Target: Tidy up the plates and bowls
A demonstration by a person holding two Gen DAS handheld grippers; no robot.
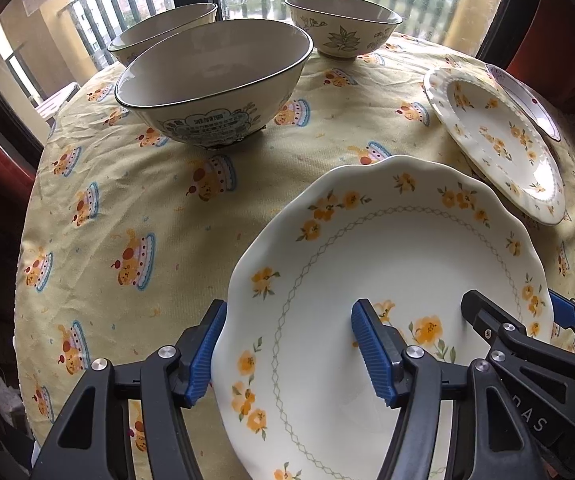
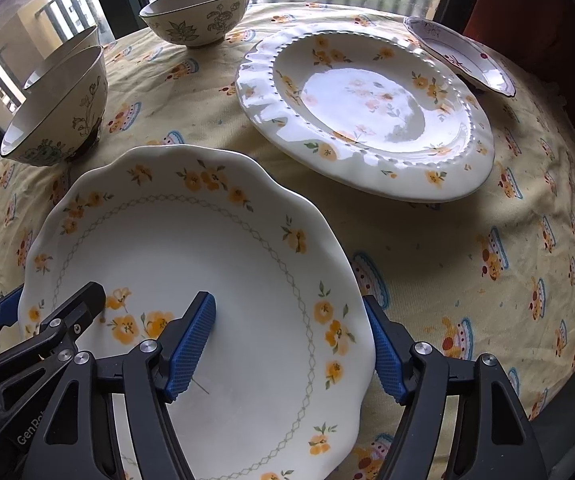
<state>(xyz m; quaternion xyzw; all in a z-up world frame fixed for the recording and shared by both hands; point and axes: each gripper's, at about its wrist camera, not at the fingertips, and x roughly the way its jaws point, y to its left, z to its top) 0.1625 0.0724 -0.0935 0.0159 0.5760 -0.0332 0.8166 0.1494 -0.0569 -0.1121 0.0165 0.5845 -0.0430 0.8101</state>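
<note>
The left gripper (image 1: pixel 289 350) straddles the scalloped plate's (image 1: pixel 367 248) rim at 9 o'clock: one blue pad outside the edge, the other over the plate's well. The jaws stand about half apart. The outer pad sits against the rim; whether the inner pad presses the surface cannot be told, so no firm clamp shows.

The right gripper (image 2: pixel 291 346) does the same at the plate's 3 o'clock: one pad (image 2: pixel 387 354) just outside the rim, the other resting over the well near the orange flowers. Its jaws stand fairly wide, with the rim between them; it looks close to the outer pad, but contact is unclear.

The plate lies on the tablecloth (image 1: pixel 127 200), near the table's front edge. At its 1 o'clock sits the beaded plate (image 2: pixel 367 108), with a small plate (image 2: pixel 459 56) beyond that. Three bowls lie further back: a large bowl (image 1: pixel 215 84) at 11 o'clock, one (image 1: pixel 163 32) behind it, and a third (image 1: pixel 343 24) at 12.
</note>
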